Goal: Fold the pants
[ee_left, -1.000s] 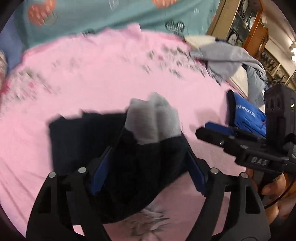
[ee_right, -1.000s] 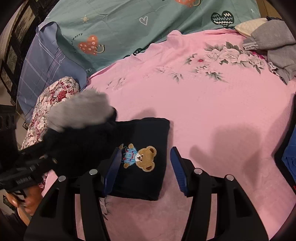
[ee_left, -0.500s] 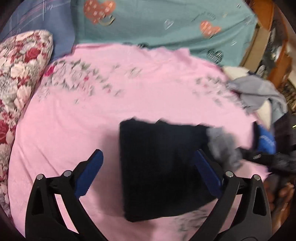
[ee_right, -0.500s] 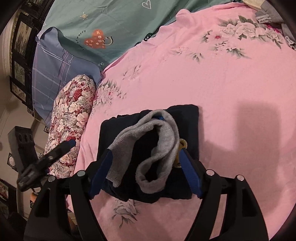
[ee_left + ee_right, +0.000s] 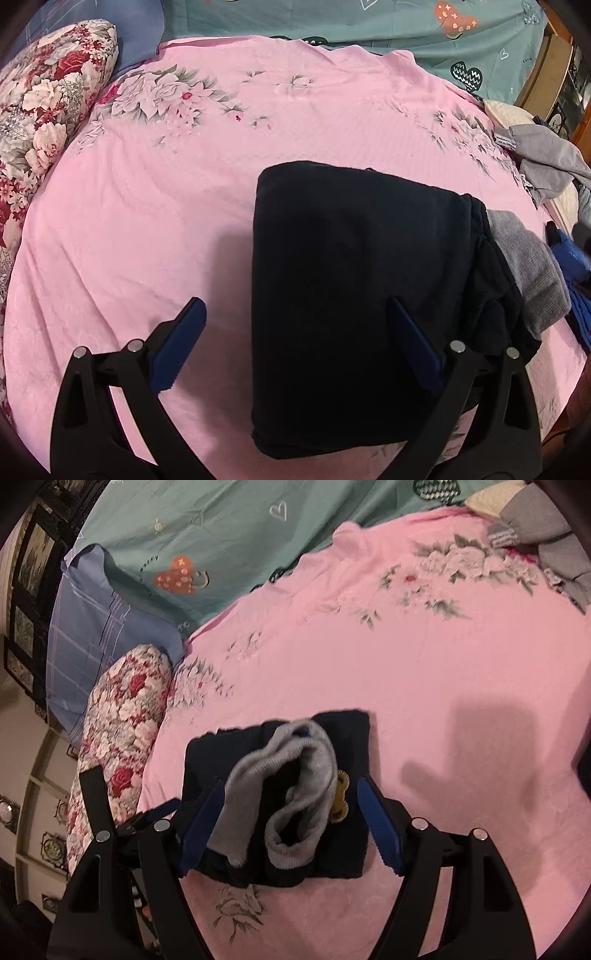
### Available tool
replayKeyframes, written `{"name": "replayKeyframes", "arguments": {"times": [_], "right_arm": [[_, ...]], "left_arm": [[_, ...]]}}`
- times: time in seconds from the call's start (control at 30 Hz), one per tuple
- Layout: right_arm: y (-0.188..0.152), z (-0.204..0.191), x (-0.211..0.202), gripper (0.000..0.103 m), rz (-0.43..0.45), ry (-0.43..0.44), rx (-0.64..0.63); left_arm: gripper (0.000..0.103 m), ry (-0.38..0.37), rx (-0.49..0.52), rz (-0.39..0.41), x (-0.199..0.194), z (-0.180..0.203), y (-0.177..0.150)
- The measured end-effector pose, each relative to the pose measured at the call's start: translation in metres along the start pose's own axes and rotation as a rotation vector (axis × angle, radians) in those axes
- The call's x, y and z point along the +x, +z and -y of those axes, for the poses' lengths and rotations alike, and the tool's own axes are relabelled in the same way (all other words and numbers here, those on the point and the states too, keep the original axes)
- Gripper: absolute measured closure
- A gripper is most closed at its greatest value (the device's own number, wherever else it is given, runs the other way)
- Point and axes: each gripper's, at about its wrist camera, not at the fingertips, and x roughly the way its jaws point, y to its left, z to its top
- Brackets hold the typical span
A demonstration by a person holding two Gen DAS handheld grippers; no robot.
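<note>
Your left tongs (image 5: 295,339) gape empty over the folded pants (image 5: 354,295); your right tongs (image 5: 291,819) straddle them, apart.

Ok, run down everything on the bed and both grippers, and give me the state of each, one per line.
Dark pants: folded into a compact block, lying flat on the pink sheet.
Grey cuffs: lying loose on top of the folded pants.
Left gripper: open, holding nothing.
Right gripper: open, pads clear of the cuffs.
Grey garment: crumpled, unfolded, at the bed's edge.
Floral pillow: lying beside the sheet.
</note>
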Motion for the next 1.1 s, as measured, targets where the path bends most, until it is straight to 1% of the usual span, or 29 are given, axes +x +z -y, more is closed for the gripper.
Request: {"name": "replayKeyframes", "arguments": {"times": [0.03,0.07,0.13,0.23,0.37,0.43,0.47,0.5,0.57,0.6,0.67,0.7,0.77,0.8,0.83,0.87,0.9,0.93,0.97,1.0,1.1], "right_arm": [[0.002,-0.003,-0.006,0.028,0.035,-0.004,-0.010],[0.003,-0.006,-0.008,0.028,0.042,0.007,-0.023],[0.003,-0.016,-0.002,0.028,-0.004,0.022,-0.069],[-0.006,-0.028,0.015,0.028,-0.062,-0.040,-0.139],[-0.017,-0.029,0.036,0.028,-0.121,-0.069,-0.158],[-0.021,-0.030,0.044,0.028,-0.139,-0.107,-0.175],[-0.023,-0.031,0.048,0.032,-0.139,-0.134,-0.188],[-0.024,-0.030,0.049,0.051,-0.135,-0.156,-0.198],[-0.021,-0.027,0.047,0.071,-0.113,-0.190,-0.200],[-0.019,-0.027,0.042,0.085,-0.087,-0.189,-0.201],[-0.016,-0.033,0.026,0.089,-0.030,-0.176,-0.227],[-0.016,-0.037,0.022,0.089,-0.012,-0.180,-0.256],[-0.018,-0.037,0.025,0.089,-0.006,-0.210,-0.274],[-0.020,-0.034,0.032,0.086,-0.009,-0.236,-0.289],[-0.023,-0.027,0.046,0.083,-0.049,-0.283,-0.310],[-0.026,-0.021,0.056,0.066,-0.095,-0.322,-0.305],[-0.027,-0.016,0.056,0.047,-0.088,-0.332,-0.284],[-0.025,-0.010,0.050,0.039,-0.066,-0.323,-0.251],[-0.023,-0.007,0.046,0.033,-0.073,-0.290,-0.230],[-0.020,-0.001,0.043,0.032,-0.092,-0.242,-0.198],[-0.016,0.009,0.043,0.030,-0.129,-0.186,-0.124]], "left_arm": [[0.003,-0.001,-0.001,-0.002,0.002,-0.001,0.001],[0.003,-0.002,0.000,-0.003,0.002,-0.001,0.001],[0.003,-0.001,0.002,-0.003,0.002,-0.001,0.001],[0.003,0.001,-0.001,-0.005,0.003,0.000,0.001],[0.003,0.002,-0.001,-0.007,0.003,-0.001,0.001],[0.003,0.004,0.000,-0.007,0.003,0.000,0.001],[0.003,0.005,-0.001,-0.008,0.003,0.000,0.001],[0.003,0.003,-0.003,-0.011,0.003,0.000,0.001],[0.003,-0.006,-0.007,-0.016,0.004,-0.001,0.001],[0.003,-0.010,-0.008,-0.016,0.003,0.000,0.001],[0.003,-0.012,0.005,-0.007,-0.001,0.003,0.002],[0.003,-0.006,0.013,-0.003,-0.002,0.005,0.002],[0.004,-0.012,0.016,-0.006,-0.002,0.007,0.002],[0.004,-0.017,0.014,-0.010,-0.002,0.007,0.002],[0.003,-0.023,0.006,-0.025,0.000,0.006,0.002],[0.003,-0.033,-0.002,-0.043,0.001,0.004,0.002],[0.003,-0.047,-0.008,-0.055,0.002,0.001,0.002],[0.003,-0.078,-0.021,-0.069,0.001,-0.004,0.002],[0.003,-0.097,-0.037,-0.077,0.000,-0.009,0.003],[0.003,-0.108,-0.050,-0.083,0.001,-0.012,0.004],[0.003,-0.184,-0.080,-0.159,0.013,-0.019,0.008]]}}
